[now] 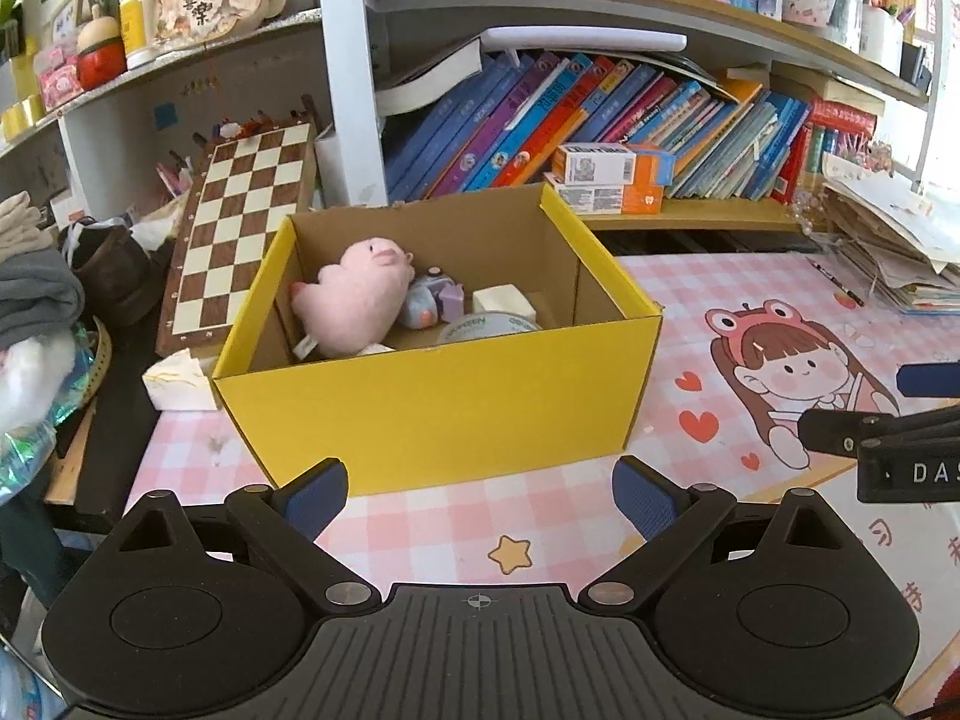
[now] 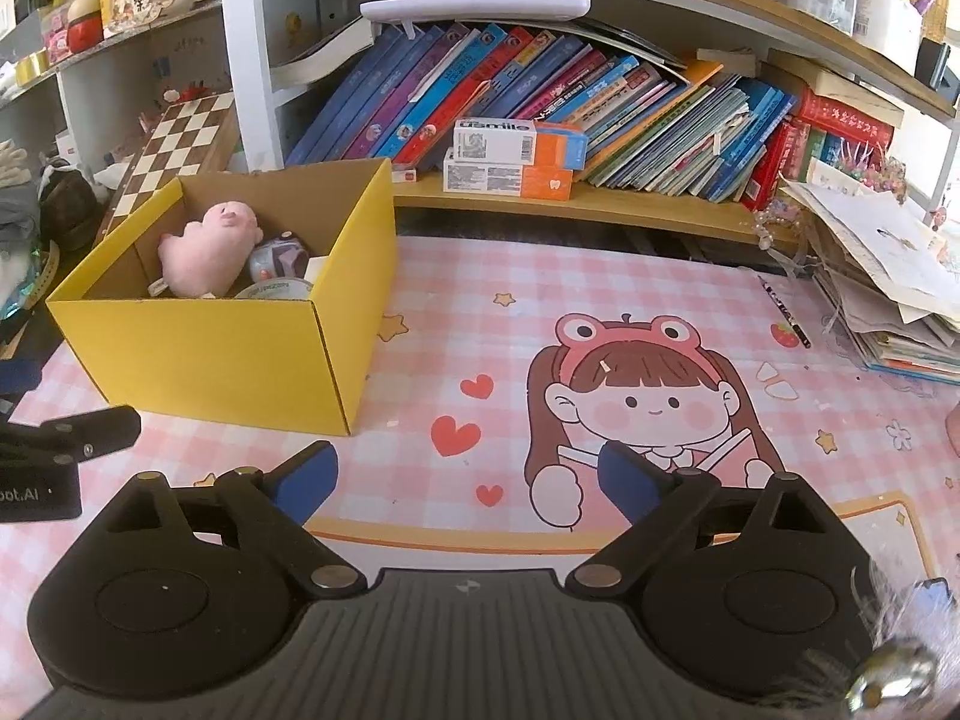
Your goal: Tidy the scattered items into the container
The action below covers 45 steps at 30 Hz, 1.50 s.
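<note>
A yellow cardboard box [image 1: 438,402] sits at centre frame on a pink checked mat [image 2: 480,324]. Inside lie a pink plush pig [image 1: 354,300], a small purple toy [image 1: 429,300] and what may be a tape roll [image 1: 486,327]. Both the left gripper [image 1: 480,495] and right gripper [image 2: 468,483] stand wide apart, empty, low in frame.

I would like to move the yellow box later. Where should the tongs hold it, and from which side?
Grip the yellow box by a thin upright wall at the open rim, coming from above; the body looks too wide for the tongs.
</note>
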{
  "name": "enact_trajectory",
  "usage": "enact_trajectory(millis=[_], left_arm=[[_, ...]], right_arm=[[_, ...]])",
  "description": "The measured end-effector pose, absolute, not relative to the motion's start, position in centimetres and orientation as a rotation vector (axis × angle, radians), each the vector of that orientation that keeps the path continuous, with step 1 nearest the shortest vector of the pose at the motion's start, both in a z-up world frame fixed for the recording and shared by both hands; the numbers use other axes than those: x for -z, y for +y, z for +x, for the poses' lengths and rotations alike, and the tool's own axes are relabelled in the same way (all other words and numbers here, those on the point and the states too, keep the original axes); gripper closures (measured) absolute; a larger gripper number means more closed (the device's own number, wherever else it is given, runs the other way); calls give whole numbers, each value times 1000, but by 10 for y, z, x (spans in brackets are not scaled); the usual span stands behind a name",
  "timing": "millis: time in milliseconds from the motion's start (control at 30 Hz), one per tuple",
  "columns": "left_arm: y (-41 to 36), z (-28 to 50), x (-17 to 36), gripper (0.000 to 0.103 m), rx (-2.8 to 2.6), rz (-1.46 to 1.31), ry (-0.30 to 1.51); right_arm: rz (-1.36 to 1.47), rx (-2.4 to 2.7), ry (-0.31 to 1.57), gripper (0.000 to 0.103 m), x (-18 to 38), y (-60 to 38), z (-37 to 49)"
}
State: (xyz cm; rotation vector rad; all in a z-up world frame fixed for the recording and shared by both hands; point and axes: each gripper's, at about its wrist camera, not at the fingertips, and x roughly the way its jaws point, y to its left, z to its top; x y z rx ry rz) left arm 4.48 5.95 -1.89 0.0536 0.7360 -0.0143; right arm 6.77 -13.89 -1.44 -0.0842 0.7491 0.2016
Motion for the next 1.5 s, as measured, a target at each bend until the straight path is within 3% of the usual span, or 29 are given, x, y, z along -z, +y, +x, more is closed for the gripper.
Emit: enact_trajectory(millis=[267,1500], left_arm=[[56,43,18,1,4,71,734],[51,44,20,0,58,72,758]], right_arm=[[-79,-203,747,8,13,-140,66],[-80,-194,753,8,14,-135,64]])
